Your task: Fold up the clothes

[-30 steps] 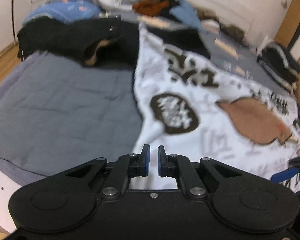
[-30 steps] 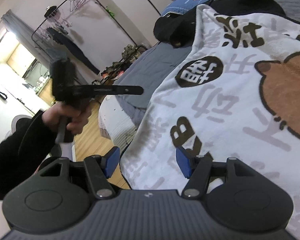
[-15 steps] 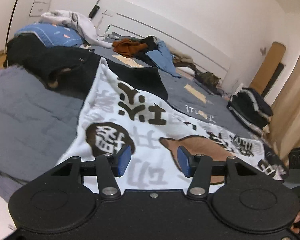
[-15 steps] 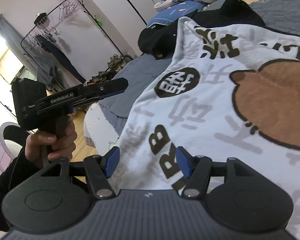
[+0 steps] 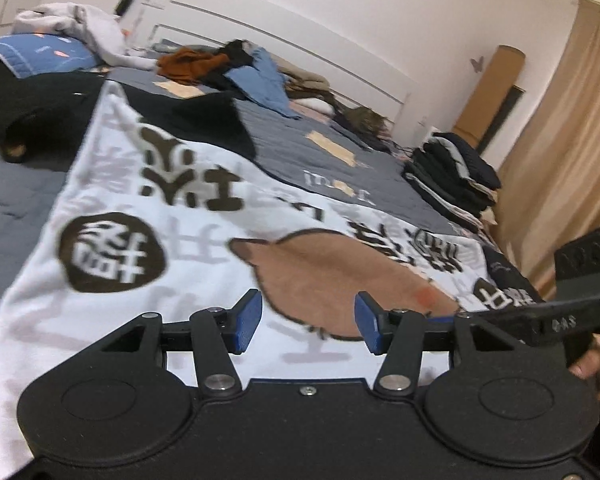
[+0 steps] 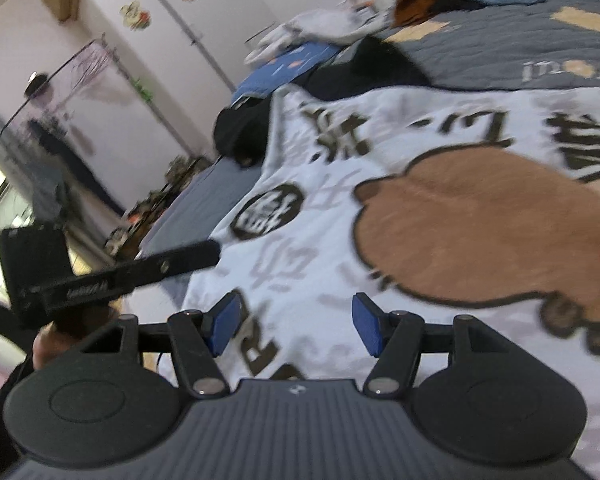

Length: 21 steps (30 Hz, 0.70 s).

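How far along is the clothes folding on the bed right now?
Done: a stack of folded dark clothes sits at the bed's far edge. In hand: nothing; the left tool and right tool are both open above the white printed fleece, which lies spread flat. Left: folding that fleece, the black garment beside it and the loose pile by the headboard.
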Tool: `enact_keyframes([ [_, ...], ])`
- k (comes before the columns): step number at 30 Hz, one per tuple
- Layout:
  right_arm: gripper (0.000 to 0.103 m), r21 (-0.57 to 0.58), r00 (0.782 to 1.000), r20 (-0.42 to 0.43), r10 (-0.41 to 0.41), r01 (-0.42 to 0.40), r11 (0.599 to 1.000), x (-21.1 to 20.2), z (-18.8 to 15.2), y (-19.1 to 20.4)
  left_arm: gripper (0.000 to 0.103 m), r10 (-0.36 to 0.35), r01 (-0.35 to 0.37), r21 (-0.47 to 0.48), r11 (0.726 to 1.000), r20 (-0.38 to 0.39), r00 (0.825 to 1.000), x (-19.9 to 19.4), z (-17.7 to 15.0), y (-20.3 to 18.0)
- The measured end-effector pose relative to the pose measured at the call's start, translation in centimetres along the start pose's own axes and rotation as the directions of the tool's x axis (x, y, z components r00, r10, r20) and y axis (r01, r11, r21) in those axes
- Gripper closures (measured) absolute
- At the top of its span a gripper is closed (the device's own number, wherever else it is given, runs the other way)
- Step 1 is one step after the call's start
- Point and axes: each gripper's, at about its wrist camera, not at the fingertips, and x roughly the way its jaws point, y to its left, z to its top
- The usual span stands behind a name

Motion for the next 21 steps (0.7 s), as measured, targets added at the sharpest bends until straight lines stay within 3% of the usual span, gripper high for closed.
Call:
enact_keyframes([
  [7,0.042,0.081,0.991,0.098,-0.096,0.088,0.993,-3.4,0.5,-4.0,0.048,-0.041,0.042,0.050,0.998,-0.023,0.999,2.3,0.3,-3.2],
  [11,0.042,0.109,0.975,0.149,-0.162,0.147,0.983,-4.8,0.2,-5.7,0.046,-0.055,0.055,0.002,0.998,-0.067,0.996,4.2,0.5,-4.1],
  [21,0.042,0.169,0.949,0.191,-0.252,0.221,0.960,-7.4,0.0,-9.5,0.046,-0.095,0.099,0.031,0.995,-0.117,0.989,7.9,0.6,-7.7],
])
